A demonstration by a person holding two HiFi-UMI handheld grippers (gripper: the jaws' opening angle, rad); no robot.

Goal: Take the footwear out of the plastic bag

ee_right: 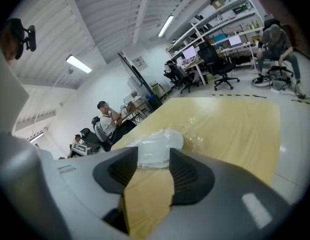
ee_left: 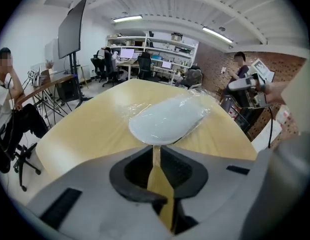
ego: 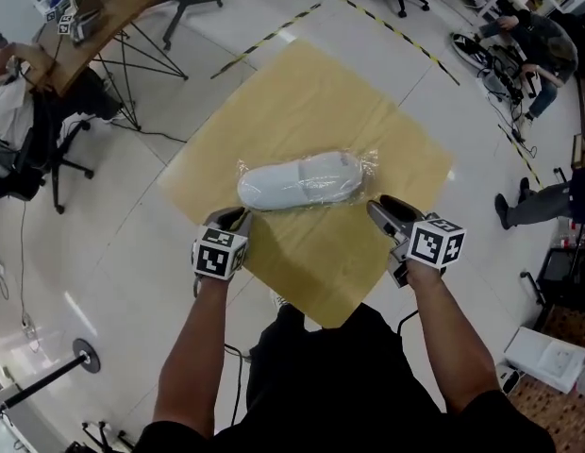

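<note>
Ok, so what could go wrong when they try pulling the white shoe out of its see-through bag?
The clear plastic bag hugs the soft white slipper, so the wide-open right gripper might pinch both and lift them together. The left gripper has only a narrow gap between its jaws, so it may just shove the package. Nothing pins it down, so it could skid across the smooth yellow tabletop.

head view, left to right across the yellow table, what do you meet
left claw → white slipper in its clear plastic bag → right claw
</note>
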